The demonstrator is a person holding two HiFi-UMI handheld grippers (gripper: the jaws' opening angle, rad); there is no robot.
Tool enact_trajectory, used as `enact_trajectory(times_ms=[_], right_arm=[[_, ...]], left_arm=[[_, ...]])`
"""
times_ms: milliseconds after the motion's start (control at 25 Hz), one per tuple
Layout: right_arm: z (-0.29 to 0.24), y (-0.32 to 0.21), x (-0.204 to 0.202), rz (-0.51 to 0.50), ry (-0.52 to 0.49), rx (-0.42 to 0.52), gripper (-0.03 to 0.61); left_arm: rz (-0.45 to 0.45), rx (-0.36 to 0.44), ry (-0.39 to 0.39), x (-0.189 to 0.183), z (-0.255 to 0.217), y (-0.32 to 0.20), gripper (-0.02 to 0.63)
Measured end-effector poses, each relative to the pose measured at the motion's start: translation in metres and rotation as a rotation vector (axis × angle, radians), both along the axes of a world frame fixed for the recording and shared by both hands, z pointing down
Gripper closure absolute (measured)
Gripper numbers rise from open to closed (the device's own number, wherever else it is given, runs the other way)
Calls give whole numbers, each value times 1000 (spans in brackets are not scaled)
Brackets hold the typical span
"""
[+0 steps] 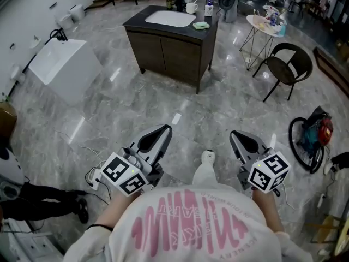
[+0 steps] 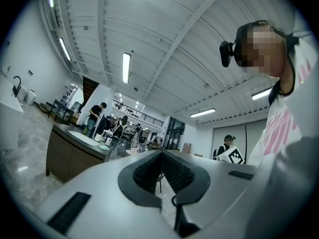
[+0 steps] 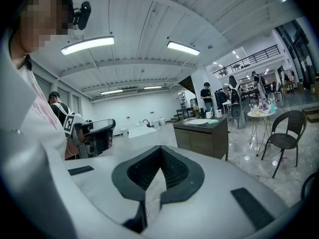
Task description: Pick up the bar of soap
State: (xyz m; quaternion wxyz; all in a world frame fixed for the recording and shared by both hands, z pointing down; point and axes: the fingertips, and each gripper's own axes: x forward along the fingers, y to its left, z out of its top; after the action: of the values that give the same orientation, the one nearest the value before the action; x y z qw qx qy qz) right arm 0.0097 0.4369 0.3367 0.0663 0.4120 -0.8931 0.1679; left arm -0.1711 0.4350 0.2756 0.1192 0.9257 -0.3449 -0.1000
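Observation:
The pale green bar of soap (image 1: 200, 25) lies on the dark cabinet's countertop (image 1: 163, 27), right of the white sink basin (image 1: 170, 18), far ahead across the floor. It is tiny in the left gripper view (image 2: 103, 147) and the right gripper view (image 3: 213, 121). My left gripper (image 1: 165, 129) and right gripper (image 1: 234, 135) are held close to my body, side by side above the marble floor, both pointing toward the cabinet. Both are shut with nothing between the jaws (image 2: 162, 152) (image 3: 160, 147).
A white mug (image 1: 191, 7) and a bottle (image 1: 209, 8) stand behind the soap. A black chair (image 1: 286, 67) and a small round table (image 1: 266, 25) are right of the cabinet. A white block (image 1: 64, 67) sits at the left, cables (image 1: 82, 146) trail on the floor, a bag (image 1: 313, 135) lies at the right.

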Motion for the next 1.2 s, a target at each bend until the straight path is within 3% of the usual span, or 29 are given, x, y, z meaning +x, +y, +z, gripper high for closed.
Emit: enact_trajectory(times_ms=[440, 1200], right_arm=[[8, -66, 12, -47, -16, -22, 572], [12, -251, 65, -116, 3, -46, 572]], left_arm=[[-60, -13, -32, 8, 2, -53, 606], [-150, -23, -28, 54, 3, -222, 606]])
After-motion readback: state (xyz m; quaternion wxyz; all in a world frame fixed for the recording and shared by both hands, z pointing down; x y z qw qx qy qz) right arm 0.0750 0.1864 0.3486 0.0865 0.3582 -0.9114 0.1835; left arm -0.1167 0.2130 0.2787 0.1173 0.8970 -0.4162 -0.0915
